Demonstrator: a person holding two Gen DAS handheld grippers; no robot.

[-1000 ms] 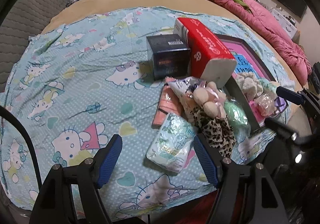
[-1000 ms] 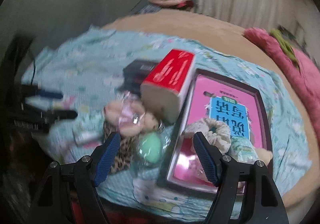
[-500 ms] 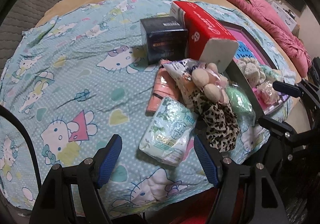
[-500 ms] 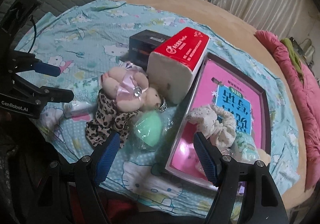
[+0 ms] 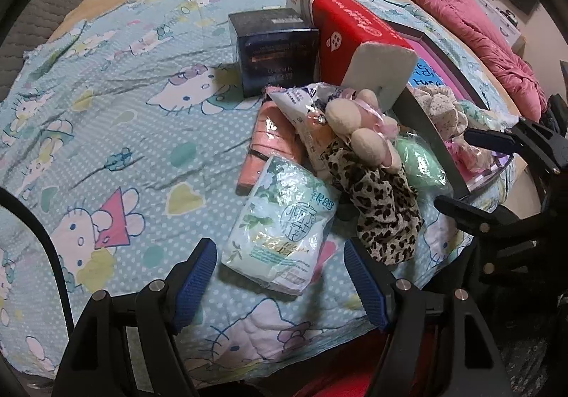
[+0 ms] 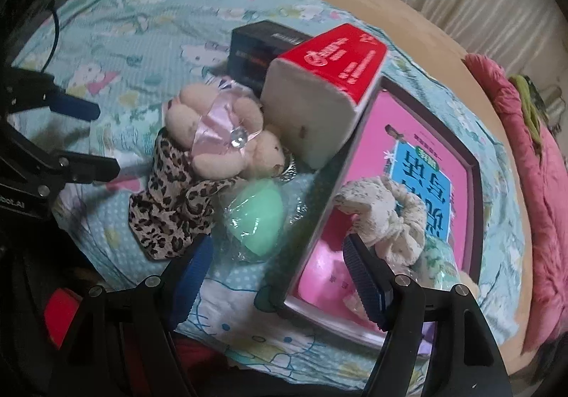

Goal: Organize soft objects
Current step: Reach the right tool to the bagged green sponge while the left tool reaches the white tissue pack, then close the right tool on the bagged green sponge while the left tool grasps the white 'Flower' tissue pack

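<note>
Since a second ago both views have sunk closer to the cartoon-print sheet. One red tissue pack, one pink tray, one leopard plush and one tissue packet lie there. Only the right view shows the tray's book cover. Left gripper and right gripper gape, empty.

Dark-framed tray with pink book lining, cream scrunchie inside it, red tissue pack leaning on its left rim, green sponge and leopard-print plush bear left of it, right gripper open over its near left rim.
</note>
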